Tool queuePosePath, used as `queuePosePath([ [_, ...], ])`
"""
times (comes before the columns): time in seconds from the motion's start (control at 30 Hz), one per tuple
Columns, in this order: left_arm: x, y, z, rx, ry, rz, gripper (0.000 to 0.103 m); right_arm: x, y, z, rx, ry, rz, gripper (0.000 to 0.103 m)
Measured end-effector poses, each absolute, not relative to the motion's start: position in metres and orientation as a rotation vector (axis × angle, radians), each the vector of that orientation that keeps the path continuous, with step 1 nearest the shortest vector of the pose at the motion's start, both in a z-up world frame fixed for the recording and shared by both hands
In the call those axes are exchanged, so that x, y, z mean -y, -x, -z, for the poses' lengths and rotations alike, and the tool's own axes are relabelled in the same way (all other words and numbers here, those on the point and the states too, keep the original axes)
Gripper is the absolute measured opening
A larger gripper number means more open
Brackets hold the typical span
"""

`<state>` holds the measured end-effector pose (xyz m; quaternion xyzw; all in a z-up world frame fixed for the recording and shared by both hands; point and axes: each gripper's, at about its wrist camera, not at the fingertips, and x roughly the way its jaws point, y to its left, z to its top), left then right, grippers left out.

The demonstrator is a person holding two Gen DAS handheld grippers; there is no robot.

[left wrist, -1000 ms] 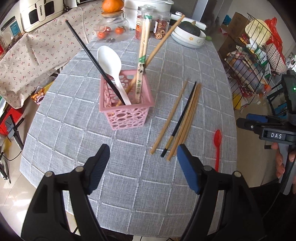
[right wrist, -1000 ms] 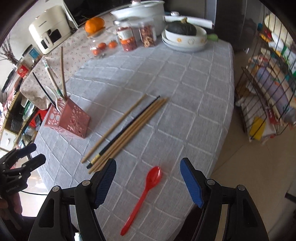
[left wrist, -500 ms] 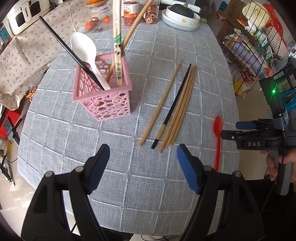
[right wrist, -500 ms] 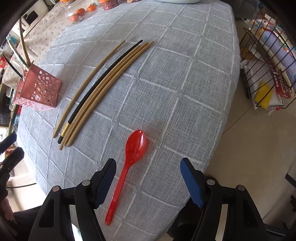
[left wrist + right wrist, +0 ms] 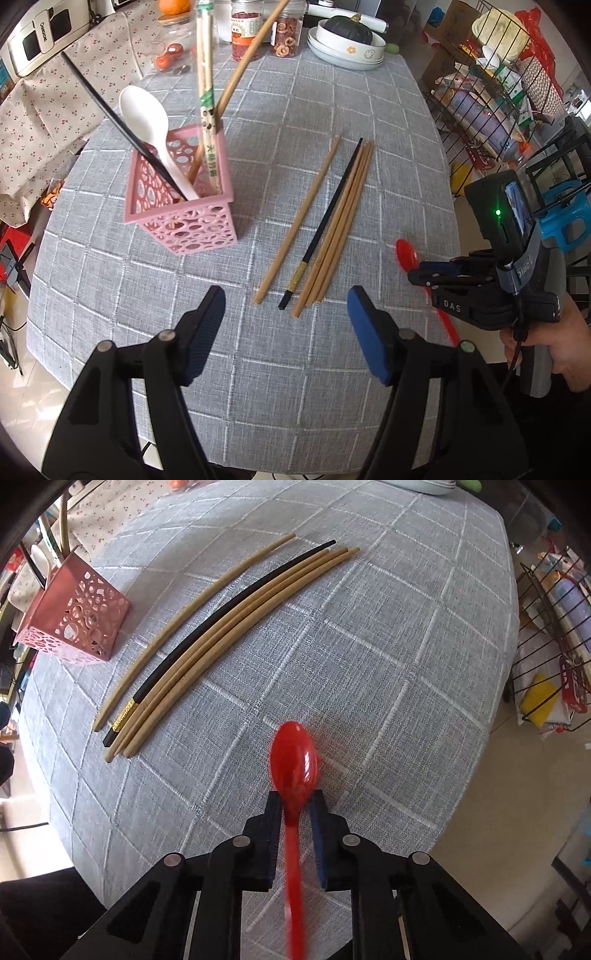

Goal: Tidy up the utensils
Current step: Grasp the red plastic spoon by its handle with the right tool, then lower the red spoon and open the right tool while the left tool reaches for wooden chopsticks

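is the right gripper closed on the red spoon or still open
Closed, or very nearly. The right gripper has its fingers drawn in against the red spoon at its neck. Whether it is lifted off the tablecloth cannot be told.

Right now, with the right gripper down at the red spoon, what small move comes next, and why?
Probably finish closing, then lift. The right gripper straddles the red spoon at its neck, fingers near but seemingly not clamped, spoon on the tablecloth. The pink basket lies far left; the left gripper is open.
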<state>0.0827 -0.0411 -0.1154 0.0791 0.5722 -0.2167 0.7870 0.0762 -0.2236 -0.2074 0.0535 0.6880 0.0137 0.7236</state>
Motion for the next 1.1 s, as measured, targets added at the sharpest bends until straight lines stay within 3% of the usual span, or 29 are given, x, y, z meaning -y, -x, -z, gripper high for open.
queuePosePath([
  [0.1, 0.057, -0.082, 0.116, -1.224, -0.193, 0.497, 0.049, 0.233, -0.077, 0.2, -1.498, -0.161, -0.029, 0.007],
  [0.4, 0.124, -0.106, 0.129, -1.217, -0.273, 0.504, 0.022, 0.277, -0.083, 0.183, -1.445, -0.319, -0.038, 0.005],
  [0.57, 0.153, -0.139, 0.143, -1.225, -0.293, 0.455, 0.019, 0.299, -0.095, 0.179, -1.456, -0.391, -0.06, 0.007],
  [0.77, 0.17, -0.183, 0.162, -1.236, -0.301, 0.39, 0.017, 0.321, -0.099, 0.182, -1.488, -0.452, -0.054, 0.038],
  [1.1, 0.177, -0.209, 0.208, -1.298, -0.354, 0.379, 0.016, 0.307, -0.097, 0.19, -1.503, -0.428, -0.074, 0.043],
])
